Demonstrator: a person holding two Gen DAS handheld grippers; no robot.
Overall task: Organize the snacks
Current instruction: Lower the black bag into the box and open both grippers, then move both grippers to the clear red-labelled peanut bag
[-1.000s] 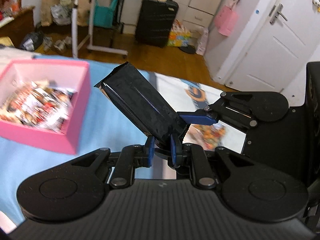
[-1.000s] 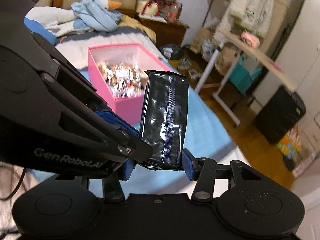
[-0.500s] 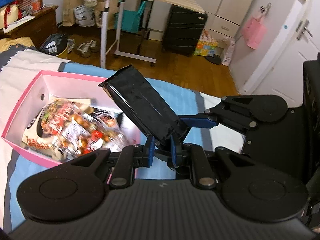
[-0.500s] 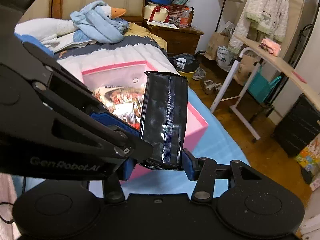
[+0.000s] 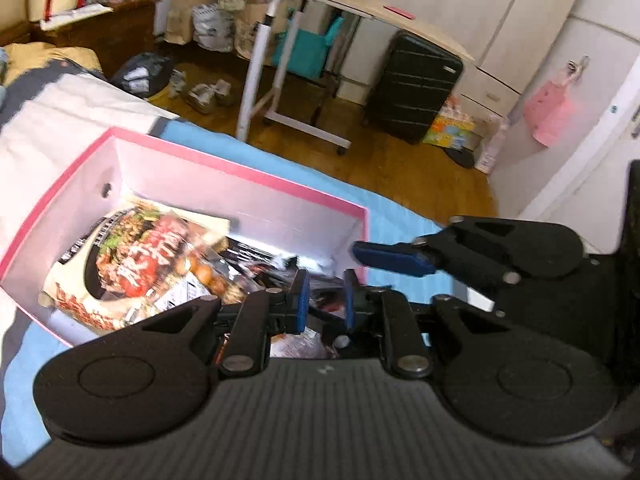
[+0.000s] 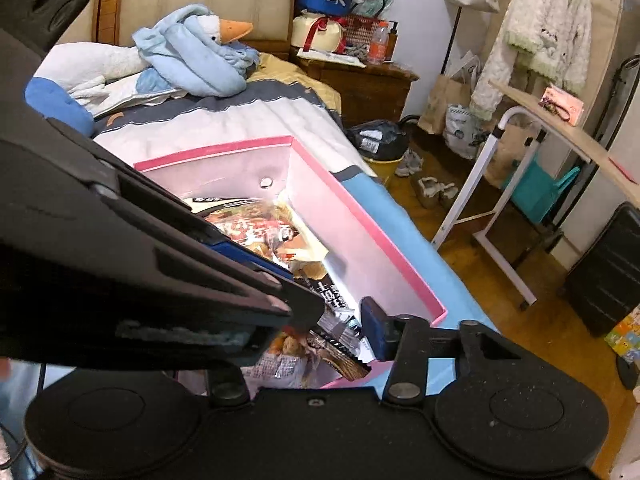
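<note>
Parts of both tools hide much of the pink box (image 5: 240, 174), so we see only some of the snacks inside it. The near wall of the box is covered by the left hand-held gripper (image 5: 325, 300). That tool's black body also crosses the right wrist view and masks one finger of the right hand-held gripper (image 6: 332, 320). Motion blur softens most of the wrappers.

The black packet (image 6: 336, 300) lies loose inside the box, on the other snacks, close to the box's near corner. Both pairs of jaws have just been opening. The left pads stand a little apart with nothing pinched between them, only wrappers showing below the gap. The right tool's visible pad (image 6: 374, 332) sits just beside the packet without pressing it, so both tools are released.

The box stands on the bed (image 5: 60, 120), its far corner near the mattress edge, with wooden floor (image 5: 400, 168) beyond. Above the box the room is free.

A large red snack bag (image 5: 136, 264) at the box's left end bears big white characters, and the black packet carries white print, but we cannot read either. Lettering on the left tool's body is too smeared to read.
</note>
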